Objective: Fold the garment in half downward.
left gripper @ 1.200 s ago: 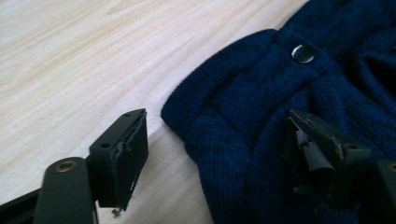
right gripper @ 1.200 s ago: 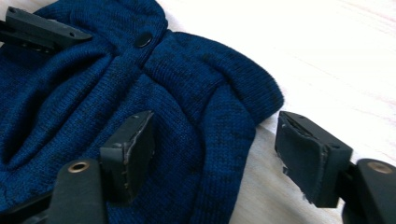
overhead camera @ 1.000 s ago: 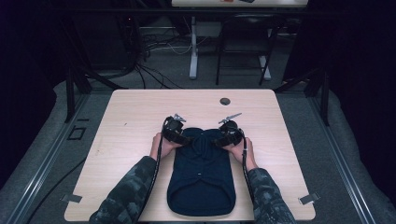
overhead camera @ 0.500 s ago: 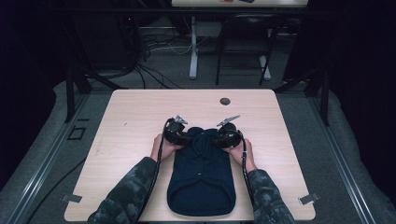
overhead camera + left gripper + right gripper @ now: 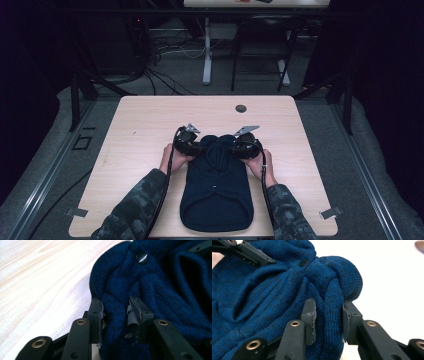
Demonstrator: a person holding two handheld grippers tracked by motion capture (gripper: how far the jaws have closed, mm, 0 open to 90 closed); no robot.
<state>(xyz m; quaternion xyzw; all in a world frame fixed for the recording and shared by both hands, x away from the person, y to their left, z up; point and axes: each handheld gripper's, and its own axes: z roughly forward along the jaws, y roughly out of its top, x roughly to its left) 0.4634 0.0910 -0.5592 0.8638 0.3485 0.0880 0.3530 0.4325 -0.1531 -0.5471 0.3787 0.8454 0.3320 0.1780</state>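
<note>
Fold step in hand: left gripper (image 5: 196,145) and right gripper (image 5: 238,145) have just closed, each pinching the dark blue knitted cardigan (image 5: 216,195) at its 12 o'clock end, table (image 5: 140,125) near-centre. Next move likely needs an even lift toward 6.

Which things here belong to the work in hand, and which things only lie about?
In the work: dark blue knitted garment; left claw and right claw, each shut on a fold of it.

Lying about: small dark round thing on the wooden table.
</note>
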